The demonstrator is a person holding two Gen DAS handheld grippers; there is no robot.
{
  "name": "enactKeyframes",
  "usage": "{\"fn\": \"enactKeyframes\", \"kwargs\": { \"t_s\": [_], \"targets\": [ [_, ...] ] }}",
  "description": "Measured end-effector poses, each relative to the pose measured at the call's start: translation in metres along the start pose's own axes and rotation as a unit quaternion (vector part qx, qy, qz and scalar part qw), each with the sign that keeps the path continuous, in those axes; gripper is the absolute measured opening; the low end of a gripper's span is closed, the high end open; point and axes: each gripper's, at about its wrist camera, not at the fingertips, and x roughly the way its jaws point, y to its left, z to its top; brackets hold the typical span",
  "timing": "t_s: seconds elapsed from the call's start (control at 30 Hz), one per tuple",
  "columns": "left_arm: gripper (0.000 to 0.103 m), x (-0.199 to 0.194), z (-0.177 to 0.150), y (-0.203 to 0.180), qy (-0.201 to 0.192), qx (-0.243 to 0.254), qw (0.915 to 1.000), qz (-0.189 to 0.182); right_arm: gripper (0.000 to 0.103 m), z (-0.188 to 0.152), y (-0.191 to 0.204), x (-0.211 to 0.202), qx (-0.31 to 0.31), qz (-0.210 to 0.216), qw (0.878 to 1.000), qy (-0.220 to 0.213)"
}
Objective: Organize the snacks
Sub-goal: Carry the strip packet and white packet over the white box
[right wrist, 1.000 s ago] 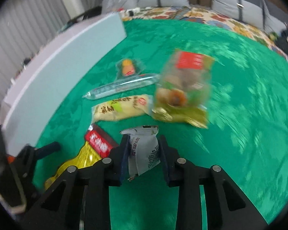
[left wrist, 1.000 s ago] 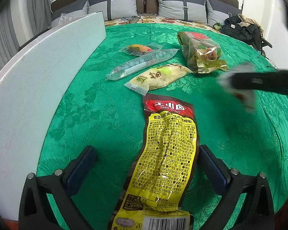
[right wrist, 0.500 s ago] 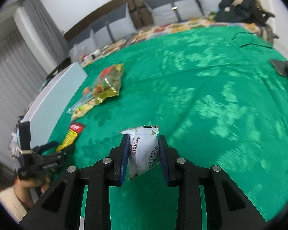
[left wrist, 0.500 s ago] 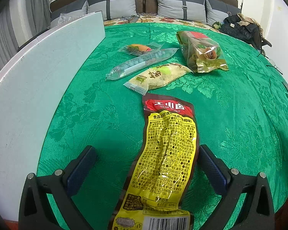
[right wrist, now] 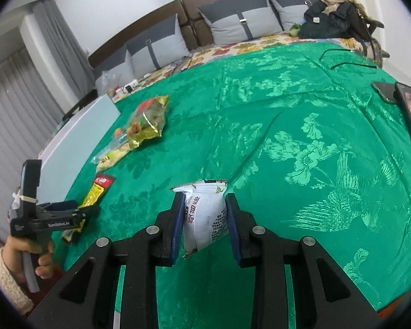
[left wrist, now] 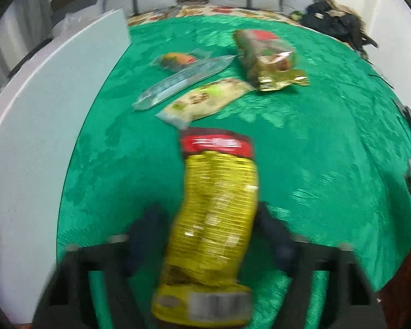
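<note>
A bed spread with a green patterned cloth serves as the work surface. The right gripper is clamped on a small white snack packet, held just above an open stretch of cloth well apart from the other snacks — likely being carried to its own spot. The left gripper, blurred in its own view, has its jaws closing around a long yellow packet with a red top that lies lengthwise between them; whether the pads press on it yet I cannot tell. Beyond it, a pale packet, a clear tube, an orange sweet and a gold-edged bag lie clustered near a white board — seemingly the gathering area.
</note>
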Motion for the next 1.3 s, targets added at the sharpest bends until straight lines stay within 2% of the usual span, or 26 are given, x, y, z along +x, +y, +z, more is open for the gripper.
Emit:
{"fn": "enactKeyframes", "kwargs": {
  "t_s": [0.1, 0.17, 0.23, 0.47, 0.67, 0.87, 1.03, 1.13, 1.3],
  "targets": [
    [0.049, -0.002, -0.001, -0.003, -0.005, 0.000, 1.0000, 0.000, 0.031, -0.001, -0.001, 0.000, 0.003, -0.001, 1.000, -0.001],
    [0.039, -0.004, -0.006, -0.002, -0.009, -0.008, 0.9999, 0.000, 0.031, -0.002, -0.003, -0.001, 0.007, 0.001, 1.000, 0.000],
    [0.036, -0.007, -0.010, -0.001, -0.010, -0.018, 0.9998, -0.002, 0.031, -0.002, -0.004, -0.003, 0.009, 0.000, 1.000, -0.003],
    [0.034, -0.017, -0.020, 0.005, -0.021, -0.046, 0.9983, -0.027, 0.031, 0.000, -0.009, -0.007, 0.022, 0.001, 1.000, -0.015],
    [0.034, -0.041, -0.012, 0.011, -0.048, -0.073, 0.9939, -0.068, 0.031, 0.001, -0.013, -0.007, 0.033, 0.008, 0.999, -0.017],
    [0.034, -0.073, -0.004, 0.025, -0.076, -0.106, 0.9851, -0.111, 0.031, 0.000, -0.012, -0.006, 0.038, 0.033, 0.999, -0.016],
    [0.034, -0.103, -0.001, 0.049, -0.102, -0.141, 0.9744, -0.143, 0.031, -0.002, -0.005, 0.001, 0.028, 0.035, 0.999, -0.002],
    [0.034, -0.123, -0.001, 0.068, -0.123, -0.160, 0.9677, -0.151, 0.031, -0.001, 0.005, 0.001, 0.025, 0.050, 0.998, 0.007],
    [0.034, -0.154, -0.002, 0.131, -0.156, -0.208, 0.9550, -0.142, 0.031, 0.004, 0.048, 0.002, -0.006, 0.082, 0.996, 0.019]
  ]
}}
